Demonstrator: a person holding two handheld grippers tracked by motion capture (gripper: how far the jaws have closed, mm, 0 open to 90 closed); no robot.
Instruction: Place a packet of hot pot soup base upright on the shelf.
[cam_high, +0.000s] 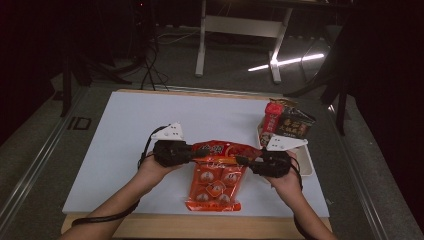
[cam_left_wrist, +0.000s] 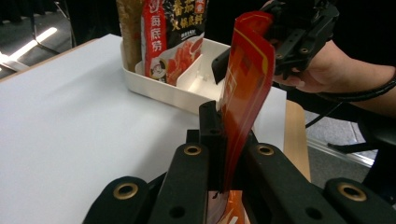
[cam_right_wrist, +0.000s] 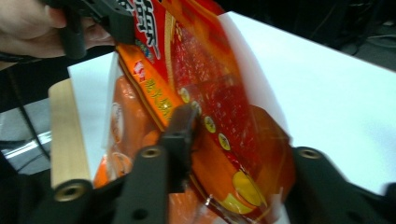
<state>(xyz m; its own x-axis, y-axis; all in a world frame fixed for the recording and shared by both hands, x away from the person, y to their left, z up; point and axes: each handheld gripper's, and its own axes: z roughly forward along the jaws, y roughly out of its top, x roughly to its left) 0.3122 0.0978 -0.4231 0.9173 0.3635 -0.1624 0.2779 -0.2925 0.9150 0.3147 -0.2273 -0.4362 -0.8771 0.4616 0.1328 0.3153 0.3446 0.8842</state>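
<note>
A: Item one?
B: Red-and-orange snack packet (cam_high: 216, 172), held up between both grippers over the near middle of the white table (cam_high: 125, 135), lower end hanging toward the near edge.

A: Left gripper (cam_high: 189, 154)?
B: Clenched on the packet's top left edge; in the left gripper view the jaws pinch the film tight, edge-on.

A: Right gripper (cam_high: 246, 162)?
B: At the packet's top right edge. In the right gripper view the packet (cam_right_wrist: 205, 116) lies between its jaws, with one jaw tip against the printed face. Whether the pads press on it, I cannot tell.

A: Item two?
B: White divided tray (cam_high: 305, 162), on the table just right of the packet, behind the right gripper.

A: Contents?
B: Upright sauce packets (cam_high: 287, 122) in the tray's far part; the left gripper view shows a bare compartment (cam_left_wrist: 198, 77) beside them.

A: Beyond the table?
B: Grey floor, and a white desk frame (cam_high: 240, 30) well behind the table's far edge.
</note>
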